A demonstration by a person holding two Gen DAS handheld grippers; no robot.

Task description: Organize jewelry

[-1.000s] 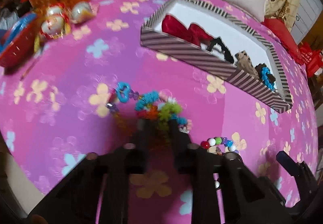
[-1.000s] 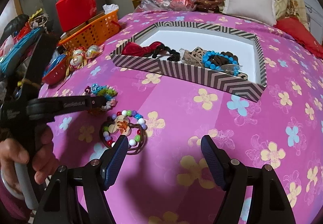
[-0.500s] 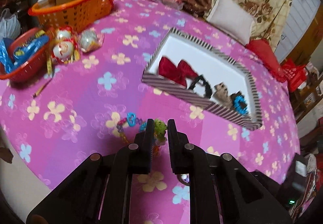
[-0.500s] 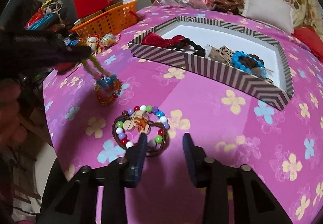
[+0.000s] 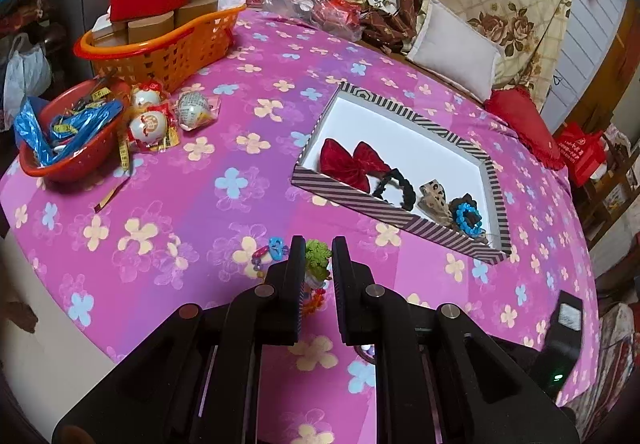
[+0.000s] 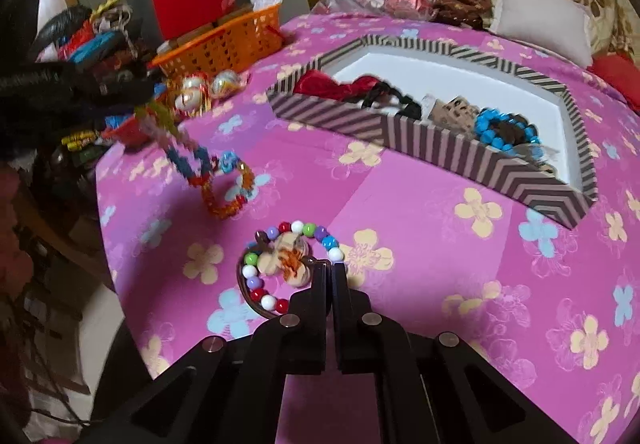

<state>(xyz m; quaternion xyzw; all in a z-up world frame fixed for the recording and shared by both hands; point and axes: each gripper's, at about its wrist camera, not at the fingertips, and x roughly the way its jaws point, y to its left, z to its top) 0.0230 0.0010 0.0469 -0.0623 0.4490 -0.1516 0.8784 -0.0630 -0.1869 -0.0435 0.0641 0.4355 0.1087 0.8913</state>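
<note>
Trouble lies mostly with the left gripper (image 5: 317, 252), which pinches one green end of a beaded necklace (image 6: 200, 164) that dangles above the pink tablecloth (image 5: 224, 204), so a swing toward the striped box (image 5: 348, 196) could shake it free. Having just been closing, the right gripper (image 6: 330, 270) is fully shut on the edge of the bead bracelet (image 6: 288, 264) lying on the cloth; whether it caught the cord I cannot tell, and a lift may leave it behind.

Right gripper (image 6: 331, 271), jaws just closed onto the bead bracelet (image 6: 289, 264) on the pink tabletop (image 6: 440, 284). Left gripper (image 6: 132, 86) dangles a bead string (image 6: 200, 164). Striped box (image 6: 432, 132) behind.
</note>
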